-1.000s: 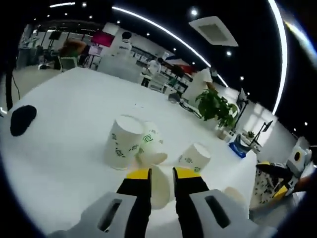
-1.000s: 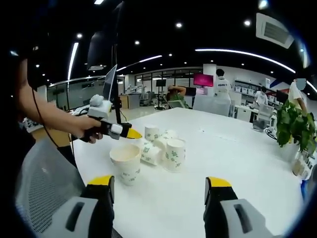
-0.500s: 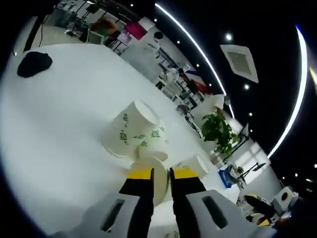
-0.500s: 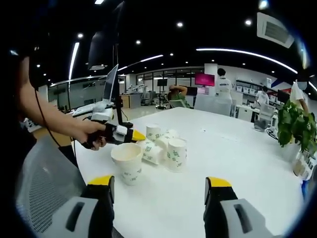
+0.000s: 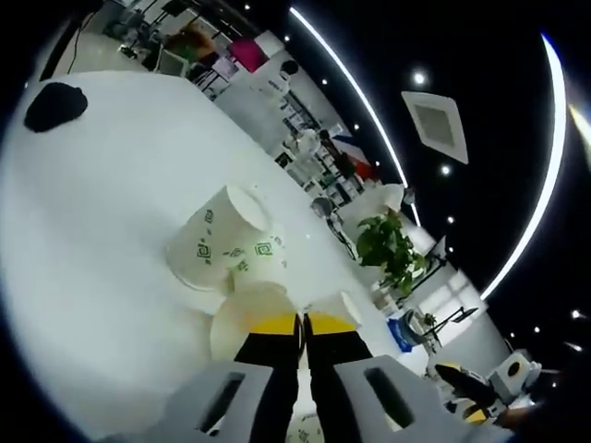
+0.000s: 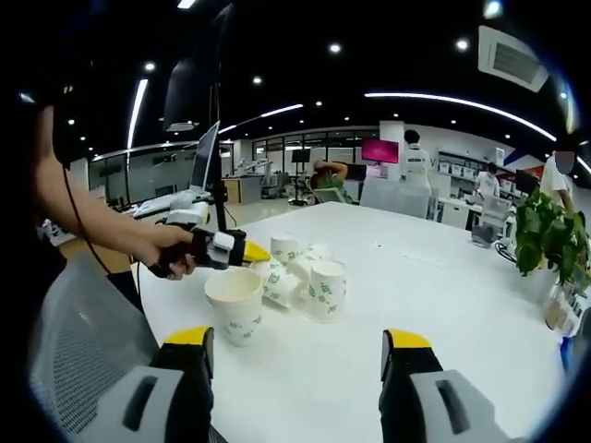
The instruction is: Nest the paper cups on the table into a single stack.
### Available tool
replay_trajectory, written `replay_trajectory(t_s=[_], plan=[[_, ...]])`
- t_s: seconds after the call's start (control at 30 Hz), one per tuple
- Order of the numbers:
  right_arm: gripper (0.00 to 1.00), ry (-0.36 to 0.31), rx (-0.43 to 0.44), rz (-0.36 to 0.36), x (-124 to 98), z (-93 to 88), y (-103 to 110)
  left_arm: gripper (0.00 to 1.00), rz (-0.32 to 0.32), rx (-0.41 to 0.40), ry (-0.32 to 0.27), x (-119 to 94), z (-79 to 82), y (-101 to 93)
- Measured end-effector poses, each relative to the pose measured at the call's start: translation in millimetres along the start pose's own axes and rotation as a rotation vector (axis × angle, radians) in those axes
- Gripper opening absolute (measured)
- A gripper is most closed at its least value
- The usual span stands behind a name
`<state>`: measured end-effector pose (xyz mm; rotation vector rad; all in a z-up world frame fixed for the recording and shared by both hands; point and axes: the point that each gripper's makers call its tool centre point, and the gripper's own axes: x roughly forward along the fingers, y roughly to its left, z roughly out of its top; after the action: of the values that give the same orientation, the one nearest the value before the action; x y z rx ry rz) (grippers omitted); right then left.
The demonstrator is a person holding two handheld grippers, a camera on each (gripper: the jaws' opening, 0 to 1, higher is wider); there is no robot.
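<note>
On the white table (image 6: 434, 305) stands a small group of paper cups. In the right gripper view, one upright cup (image 6: 234, 303) stands at the front with its mouth open upward, and behind it the other cups are close together: an upside-down cup (image 6: 325, 289), a lying cup (image 6: 280, 285) between these two, and one more cup (image 6: 283, 247) further back. The left gripper (image 6: 251, 253), held by a person's hand (image 6: 166, 260), reaches in from the left, and its yellow tips are just above the rim of the upright cup. In the left gripper view its two fingers (image 5: 275, 325) are pressed nearly together, and they seem to pinch the rim of this cup (image 5: 245, 318), though the contact itself is hard to see. Beyond it lies the upside-down cup (image 5: 209, 242) and beside it the lying cup (image 5: 263, 263). The right gripper (image 6: 295, 346) stays apart from the cups, with its jaws spread wide and nothing between them. A green plant (image 6: 545, 242) stands at the far right of the table.
</note>
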<state>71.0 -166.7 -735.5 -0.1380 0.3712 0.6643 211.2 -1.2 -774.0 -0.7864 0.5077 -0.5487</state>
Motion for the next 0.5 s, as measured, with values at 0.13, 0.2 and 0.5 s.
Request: replay_trajectory(t_s=[0.13, 0.2, 0.5], plan=[[0.74, -0.001, -0.001, 0.002, 0, 0.7, 1, 0.0, -0.019, 0.034, 0.015, -2, 0.4, -6.7], [0.74, -0.002, -0.002, 0.004, 0, 0.7, 1, 0.0, -0.03, 0.056, 0.025, -3, 0.5, -11.1], [0.74, -0.003, -0.01, 0.009, 0, 0.6, 2, 0.0, -0.054, 0.155, 0.048, -11, 4.6, -29.6]])
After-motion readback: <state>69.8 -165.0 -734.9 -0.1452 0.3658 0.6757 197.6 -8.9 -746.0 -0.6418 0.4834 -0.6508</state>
